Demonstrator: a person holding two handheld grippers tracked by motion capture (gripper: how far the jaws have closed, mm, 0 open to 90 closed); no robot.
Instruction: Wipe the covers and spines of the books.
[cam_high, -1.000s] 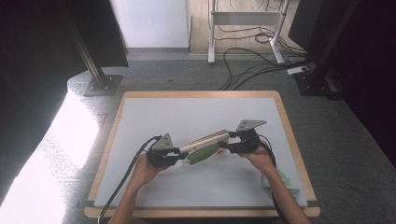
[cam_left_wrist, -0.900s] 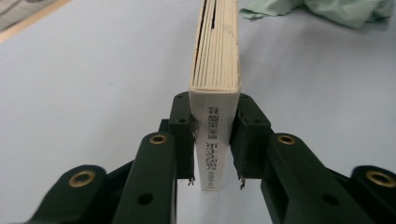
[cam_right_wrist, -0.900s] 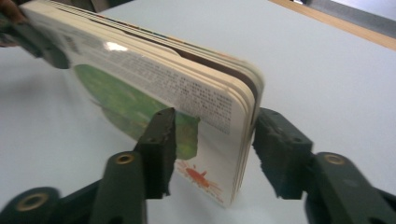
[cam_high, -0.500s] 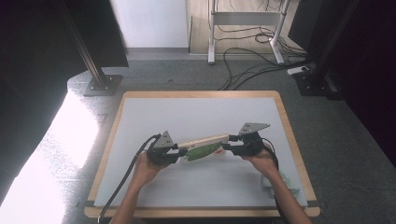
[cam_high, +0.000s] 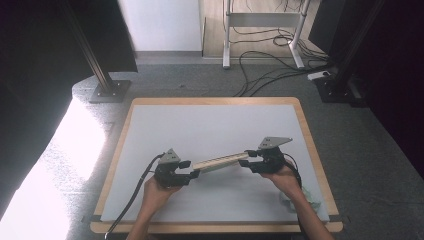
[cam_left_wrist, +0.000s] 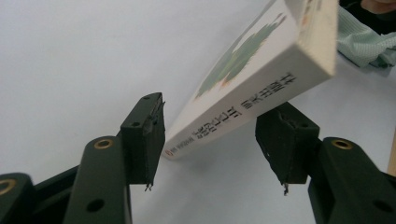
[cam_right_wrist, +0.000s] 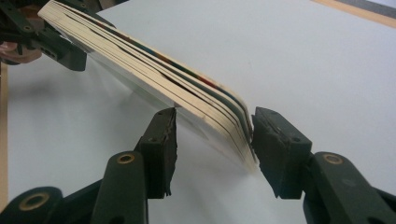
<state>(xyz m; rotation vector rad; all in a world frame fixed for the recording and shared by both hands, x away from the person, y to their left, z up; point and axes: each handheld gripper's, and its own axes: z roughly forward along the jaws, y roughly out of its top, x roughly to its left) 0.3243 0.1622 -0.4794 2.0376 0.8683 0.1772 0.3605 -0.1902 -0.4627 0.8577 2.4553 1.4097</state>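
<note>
Spanning the gap between the 2 tools, a slim paperback book hangs above the white tabletop, tilted so that its far end sits higher toward the right. Its cover is cream with a green painted motif, and the spine carries dark printed characters; the page edges are pale and slightly fanned, with thin coloured lines showing between the leaves.

At the book's right end, the right hand-held gripper pinches it, with one black pad against the cover and the other up at the page block. At the left end, the left hand-held gripper has just been spreading its jaws; the spine corner lies between them, close to the left pad, with a clear gap on the other side.

Both tools are matt black plastic with brass-coloured screw bushings and blocky, ribbed pads. A crumpled pale green cloth lies near the person's right forearm.
</note>
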